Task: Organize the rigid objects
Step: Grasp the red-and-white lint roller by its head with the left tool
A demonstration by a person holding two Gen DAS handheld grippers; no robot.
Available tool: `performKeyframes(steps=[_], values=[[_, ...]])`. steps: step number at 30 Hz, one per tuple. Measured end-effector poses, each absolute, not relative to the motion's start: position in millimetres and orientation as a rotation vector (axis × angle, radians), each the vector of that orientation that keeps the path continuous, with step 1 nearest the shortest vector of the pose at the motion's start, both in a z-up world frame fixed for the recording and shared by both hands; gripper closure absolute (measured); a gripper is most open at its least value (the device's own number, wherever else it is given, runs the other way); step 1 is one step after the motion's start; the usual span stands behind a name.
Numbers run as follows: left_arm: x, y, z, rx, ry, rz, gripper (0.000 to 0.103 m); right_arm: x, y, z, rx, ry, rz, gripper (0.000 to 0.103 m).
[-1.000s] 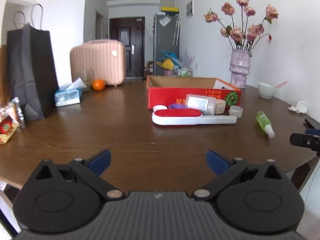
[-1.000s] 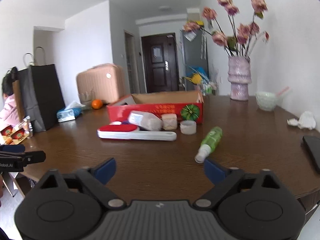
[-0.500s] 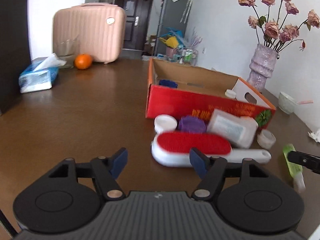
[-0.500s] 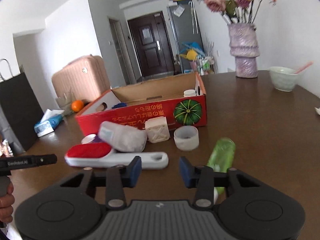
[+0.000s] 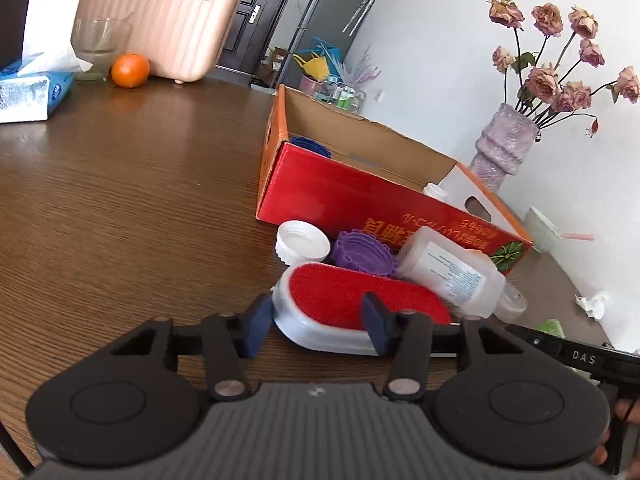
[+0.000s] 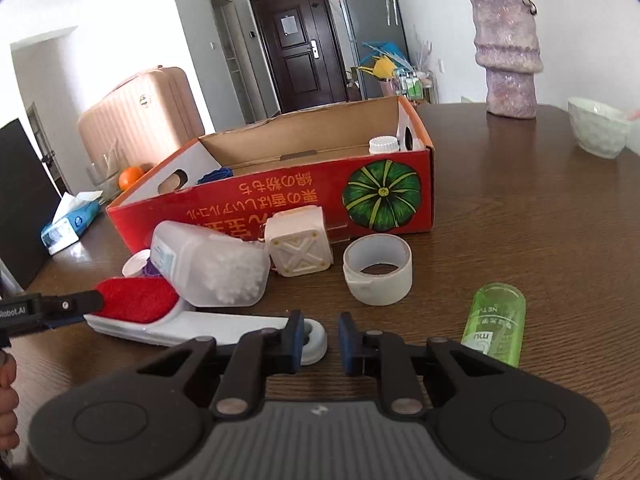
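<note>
While both sets of jaws have just been closing, readable text first: red cardboard box (image 6: pixel 280 196) is showing orange Japanese characters, upside down, plus a green pumpkin graphic. Green spray bottle (image 6: pixel 494 320) is showing "mu" and "NET". Left gripper (image 5: pixel 315 326) body is reading "Robot.AI", right gripper (image 6: pixel 321 340) arm "DAS". Jar label print is too small to read.

Count, all lying on the table (image 5: pixel 120 200) in front of the box:
- 1 lint brush (image 5: pixel 340 292), red pad, white body
- 2 lids: white lid (image 5: pixel 302 240), purple lid (image 5: pixel 362 250), touching the box front
- 1 clear jar (image 6: pixel 212 268) of white granules, lying on its side
- 1 cream cube (image 6: pixel 300 252)
- 1 tape ring (image 6: pixel 378 276)
- 1 green bottle, furthest from the box

Inside the box: 1 white-capped bottle (image 6: pixel 384 145), 1 blue item (image 5: pixel 310 146).

Left fingers are straddling the brush head end; can't tell if they're pressing. Right fingers are sitting nearly together, brush handle tip at the gap against one pad.
</note>
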State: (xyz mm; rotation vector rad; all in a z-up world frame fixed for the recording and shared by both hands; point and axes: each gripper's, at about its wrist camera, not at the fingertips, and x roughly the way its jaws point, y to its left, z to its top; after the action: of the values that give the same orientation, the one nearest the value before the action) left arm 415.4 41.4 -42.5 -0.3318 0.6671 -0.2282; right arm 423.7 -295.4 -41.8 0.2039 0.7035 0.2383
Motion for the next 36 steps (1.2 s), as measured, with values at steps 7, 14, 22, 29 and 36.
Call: performKeyframes(steps=[7, 14, 22, 29, 36], values=[[389.6, 40.8, -36.4, -0.348, 0.681, -0.201, 0.058, 418.7, -302.0, -43.6, 0.309, 0.730, 0.247, 0.090], [308.8, 47.5, -31.9, -0.467, 0.700, -0.356, 0.089, 355.9, -289.2, -38.7, 0.335, 0.725, 0.377, 0.095], [272.3, 50.2, -9.4, -0.301, 0.562, -0.222, 0.046, 303.4, -259.5, -42.8, 0.238, 0.706, 0.377, 0.093], [316.5, 81.4, 4.2, -0.249, 0.536, -0.108, 0.038, 285.0, -245.4, -23.6, 0.227, 0.635, 0.471, 0.042], [348.8, 87.4, -16.3, -0.258, 0.613, -0.115, 0.039, 297.7, -223.4, -38.0, 0.089, 0.673, 0.385, 0.071]])
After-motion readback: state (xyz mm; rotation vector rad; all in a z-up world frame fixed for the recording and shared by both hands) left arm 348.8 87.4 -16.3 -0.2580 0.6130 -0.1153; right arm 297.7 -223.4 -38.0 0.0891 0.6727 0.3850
